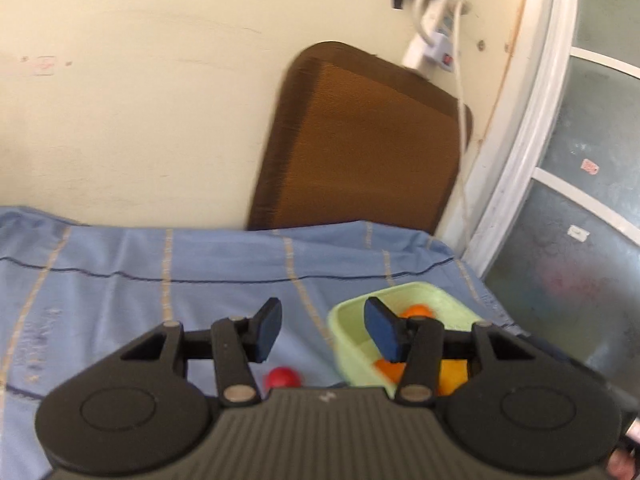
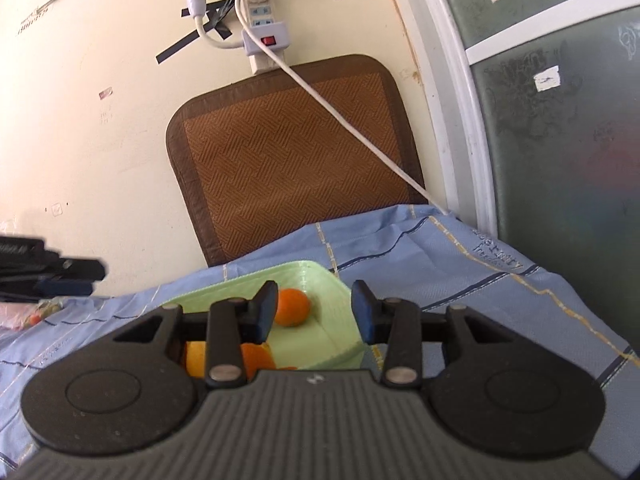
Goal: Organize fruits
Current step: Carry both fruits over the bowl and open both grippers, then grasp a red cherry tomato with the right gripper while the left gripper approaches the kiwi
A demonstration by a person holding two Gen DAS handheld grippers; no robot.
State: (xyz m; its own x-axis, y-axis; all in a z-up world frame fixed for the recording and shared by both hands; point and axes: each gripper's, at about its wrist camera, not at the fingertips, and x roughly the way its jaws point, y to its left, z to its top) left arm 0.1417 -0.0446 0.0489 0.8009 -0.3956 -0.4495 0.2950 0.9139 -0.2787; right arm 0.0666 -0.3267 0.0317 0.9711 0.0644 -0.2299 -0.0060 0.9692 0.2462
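Blue striped cloth [image 1: 120,280] carries a pale green tray [image 2: 316,276] near its right edge, holding oranges [image 2: 293,307]. A red fruit [image 1: 282,378] lies on the cloth just left of the tray. Left gripper [image 1: 322,330] and right gripper [image 2: 314,312]: jaws apart, nothing between them.

**Oranges in the green tray, one red fruit outside it**

The pale green tray [image 2: 320,280] is rectangular with raised walls and sits on blue striped cloth. Inside it, one round orange [image 2: 293,307] lies near the far wall, apart from the rest. More orange and yellow-orange fruit [image 1: 452,374] crowd its near end, partly hidden. A small red fruit [image 1: 282,378] lies on the cloth just left of the tray.
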